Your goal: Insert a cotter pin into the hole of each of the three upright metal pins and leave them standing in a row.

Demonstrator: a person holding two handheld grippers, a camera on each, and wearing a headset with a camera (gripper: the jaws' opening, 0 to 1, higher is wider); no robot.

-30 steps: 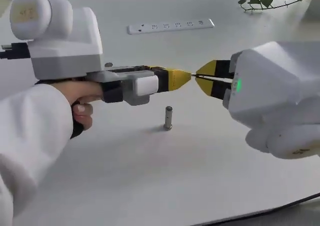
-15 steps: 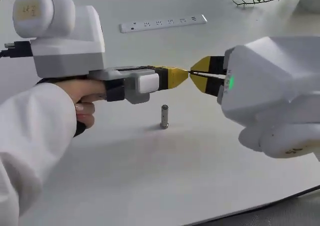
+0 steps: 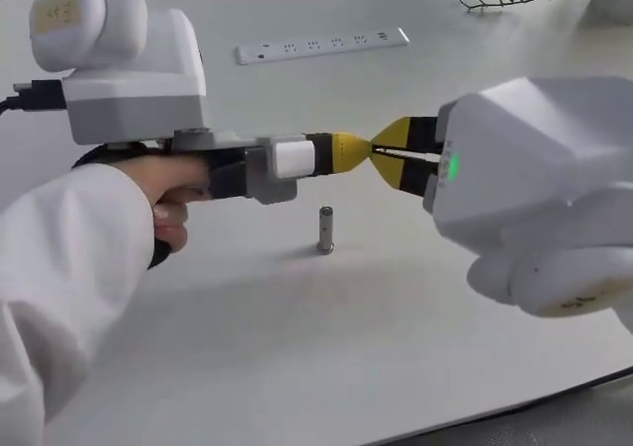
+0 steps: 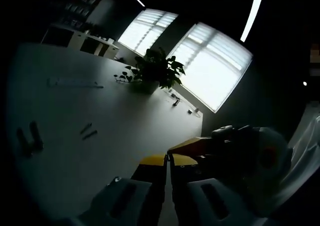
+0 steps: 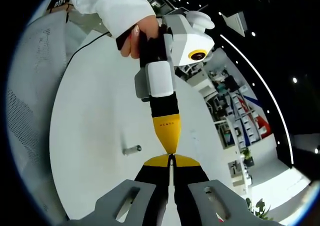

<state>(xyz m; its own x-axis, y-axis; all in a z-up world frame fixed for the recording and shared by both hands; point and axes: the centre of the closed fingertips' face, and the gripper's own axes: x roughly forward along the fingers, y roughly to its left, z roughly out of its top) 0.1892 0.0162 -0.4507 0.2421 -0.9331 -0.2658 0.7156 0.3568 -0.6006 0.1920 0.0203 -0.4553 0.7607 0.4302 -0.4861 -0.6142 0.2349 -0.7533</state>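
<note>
The metal pin (image 3: 326, 230) is stood upright on the table (image 3: 297, 347), its long axis vertical. Above it the left gripper (image 3: 358, 151), jaws pressed together, is met tip to tip by the right gripper (image 3: 386, 153), by which a level cotter pin (image 3: 407, 152) is pinched. Gripper labels cannot be read.

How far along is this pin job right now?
Barely started, by the look of it. Done: nothing visible; the upright metal pin on the table looks bare. In hand: the left gripper and right gripper meet tip to tip in the air, with what is probably a cotter pin pinched in the right one's fingers. Left: threading that pin, and the other two.
</note>
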